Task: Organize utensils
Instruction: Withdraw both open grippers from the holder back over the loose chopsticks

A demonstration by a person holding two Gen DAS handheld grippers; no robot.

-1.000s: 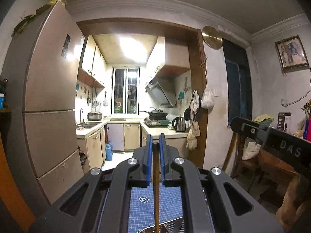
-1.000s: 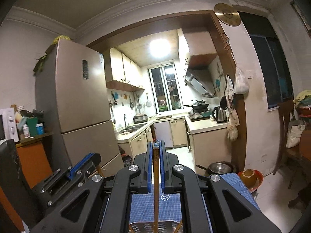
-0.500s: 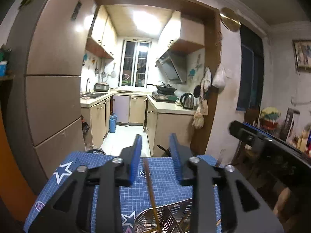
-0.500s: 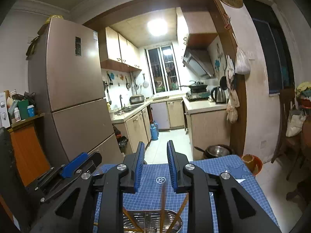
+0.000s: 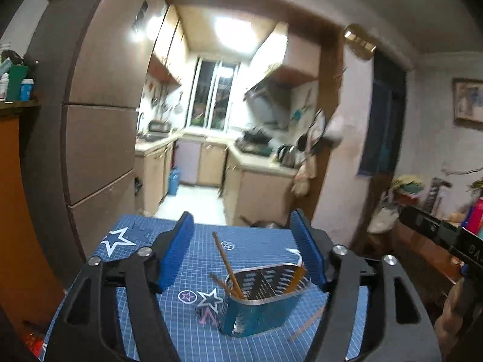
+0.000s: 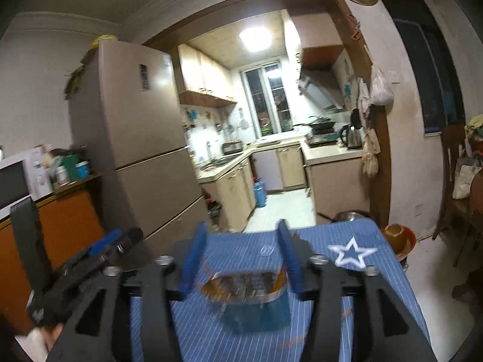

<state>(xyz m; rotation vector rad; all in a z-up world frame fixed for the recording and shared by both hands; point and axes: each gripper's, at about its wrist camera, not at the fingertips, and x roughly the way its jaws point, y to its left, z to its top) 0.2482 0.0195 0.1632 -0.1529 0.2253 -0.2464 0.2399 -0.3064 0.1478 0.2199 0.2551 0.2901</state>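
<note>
From the left wrist, the left gripper (image 5: 241,250) has its blue-padded jaws spreading apart, gripping nothing. Between and beyond them, on the blue gridded mat covering the desk (image 5: 193,341), stands a perforated shiny metal utensil holder (image 5: 259,298); thin brown wooden chopsticks (image 5: 227,267) lean out of it, and one more lies on the mat just right of the holder. From the right wrist, blurred, the right gripper (image 6: 241,256) is likewise opening on nothing, the holder (image 6: 250,298) standing on the mat beyond its jaws.
</note>
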